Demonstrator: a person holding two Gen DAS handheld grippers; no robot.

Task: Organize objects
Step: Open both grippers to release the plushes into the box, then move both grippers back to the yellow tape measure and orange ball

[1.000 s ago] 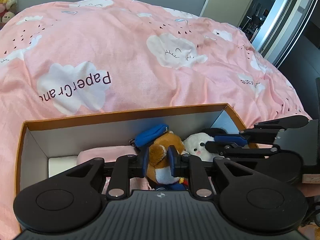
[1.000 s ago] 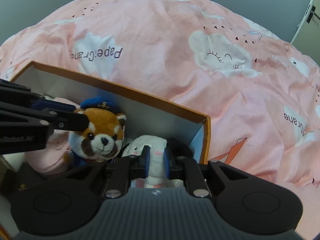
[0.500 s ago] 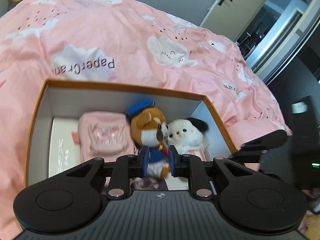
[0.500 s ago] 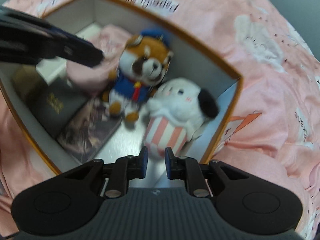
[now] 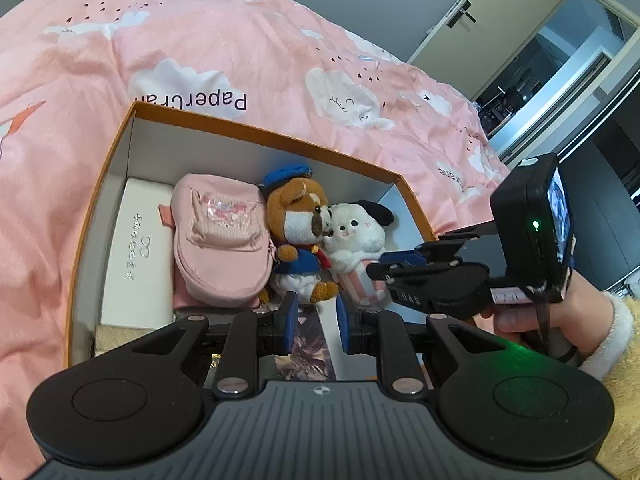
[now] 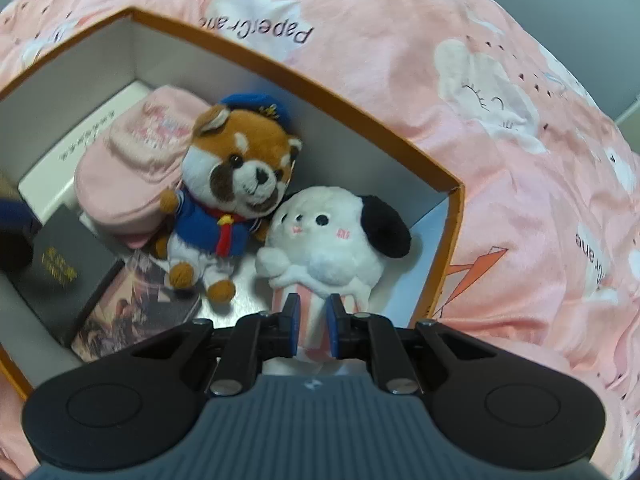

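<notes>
An orange-rimmed box (image 5: 256, 136) (image 6: 304, 76) lies on the pink bed. In it sit a red panda plush in a blue sailor suit (image 5: 298, 236) (image 6: 236, 184), a white dog plush with a black ear and striped body (image 5: 356, 236) (image 6: 332, 240), a pink pouch (image 5: 220, 240) (image 6: 132, 160), a white case (image 5: 136, 248), a black box (image 6: 64, 268) and a picture card (image 6: 136, 312). My left gripper (image 5: 317, 326) is open and empty above the box's near side. My right gripper (image 6: 312, 326) (image 5: 384, 270) is open, its jaws astride the dog plush's striped body without gripping it.
The pink cloud-print duvet (image 5: 200, 40) surrounds the box on all sides. An open door (image 5: 480, 32) and a dark hallway lie at the far right. The person's hand in a yellow fleece sleeve (image 5: 600, 344) holds the right gripper.
Both grippers have let go of the plush toys and pulled up and back from the box. The panda and dog plush now rest side by side inside it.
</notes>
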